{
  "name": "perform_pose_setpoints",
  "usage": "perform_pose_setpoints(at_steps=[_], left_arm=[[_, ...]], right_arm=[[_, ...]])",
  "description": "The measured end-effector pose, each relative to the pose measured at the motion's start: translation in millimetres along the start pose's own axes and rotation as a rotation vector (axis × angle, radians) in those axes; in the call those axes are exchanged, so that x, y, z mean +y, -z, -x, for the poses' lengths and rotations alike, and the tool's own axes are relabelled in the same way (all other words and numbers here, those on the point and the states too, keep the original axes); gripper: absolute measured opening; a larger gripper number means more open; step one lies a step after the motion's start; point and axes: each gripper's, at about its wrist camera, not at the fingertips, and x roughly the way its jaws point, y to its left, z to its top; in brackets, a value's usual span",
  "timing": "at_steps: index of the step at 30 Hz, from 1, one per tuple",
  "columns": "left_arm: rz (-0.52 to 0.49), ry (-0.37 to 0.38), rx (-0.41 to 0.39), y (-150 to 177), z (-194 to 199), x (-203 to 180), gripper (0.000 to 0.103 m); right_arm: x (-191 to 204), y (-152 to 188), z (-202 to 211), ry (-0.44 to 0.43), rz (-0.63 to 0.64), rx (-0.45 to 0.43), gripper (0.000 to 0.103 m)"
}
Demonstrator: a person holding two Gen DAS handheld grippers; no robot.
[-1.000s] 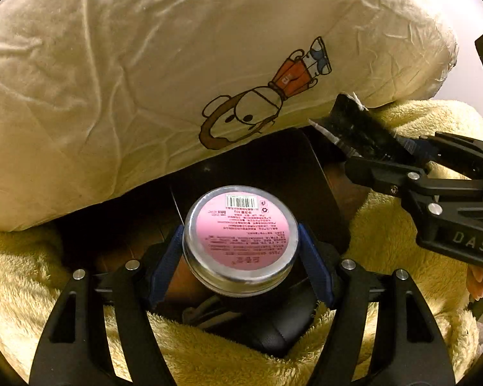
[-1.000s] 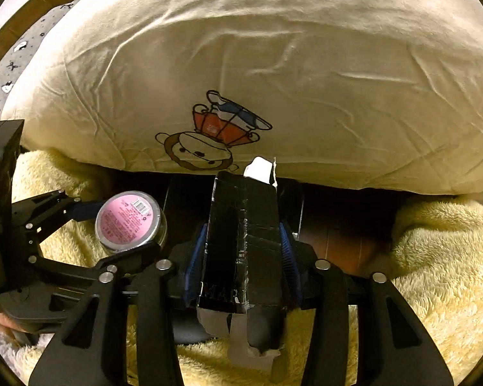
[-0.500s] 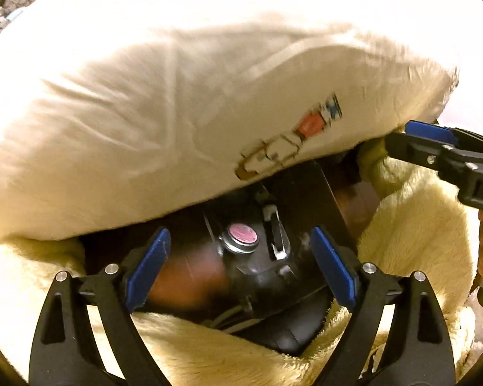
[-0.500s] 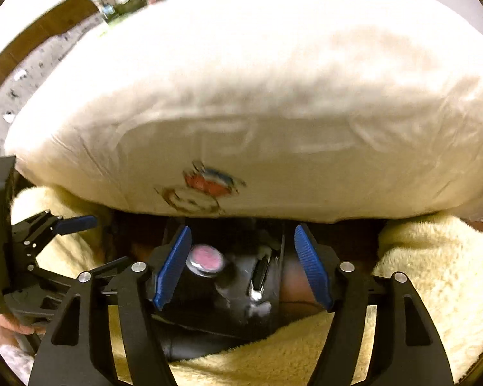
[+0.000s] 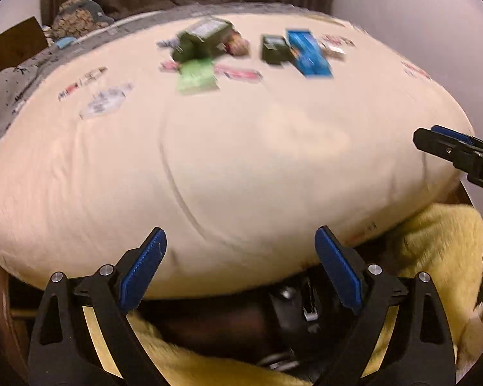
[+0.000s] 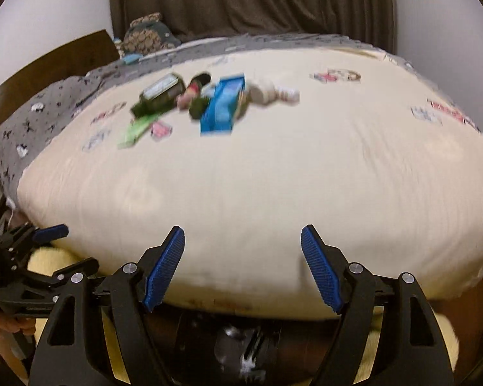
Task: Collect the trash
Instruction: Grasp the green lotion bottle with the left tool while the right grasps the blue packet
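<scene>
1. Dark curtains hang behind a bed whose cream duvet (image 6: 273, 173) bulges up in front of both cameras; both views are motion-blurred.
2. Remaining trash lies clustered toward the far edge of the duvet, left of its middle: a blue box (image 6: 223, 106), a dark green bottle (image 6: 159, 95), a light green packet (image 6: 135, 132) and a pale bottle (image 6: 270, 93) just beside the box.
3. Left gripper (image 5: 240, 268) has its jaws spread wide with nothing between the blue pads.
4. Right gripper (image 6: 243, 267) is likewise spread and empty.
5. Below both grippers, at the duvet's near edge, a dark bin opening (image 6: 241, 350) sits between folds of a yellow fleece blanket (image 5: 434, 244); its contents are too blurred to name.
6. My judgement: the next pickup lies straight ahead and well apart from both grippers. From the right wrist view the blue box's long axis runs roughly away from the gripper, leaning right, so jaws closing across its width should suit. Neither hand looks clearly nearer.
</scene>
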Motion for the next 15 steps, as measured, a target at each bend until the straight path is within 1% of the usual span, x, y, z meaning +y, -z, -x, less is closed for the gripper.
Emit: perform_pose_setpoints(at_steps=[2,4,10,12,15], left_arm=[[0.013,-0.046,-0.018,-6,-10,6,0.089],[0.038,-0.076,-0.035,-27,-17,16,0.089],[0.110,-0.094,-0.060,-71,-35,39,0.089],[0.123,-0.095,-0.066,-79,-39,46,0.089],[0.133,-0.092,-0.086,-101,-46,52,0.089]], right_arm=[[3,-14,-6,0.012,-0.004,-0.010,0.076],[7,-30,-18,0.011,-0.005,-0.023,0.076],[13,-61,-50,0.016,-0.017,-0.011,0.076],[14,-68,-59,0.014,-0.023,-0.008,0.076],[15,-78,-71,0.007,-0.031,-0.007,0.076]])
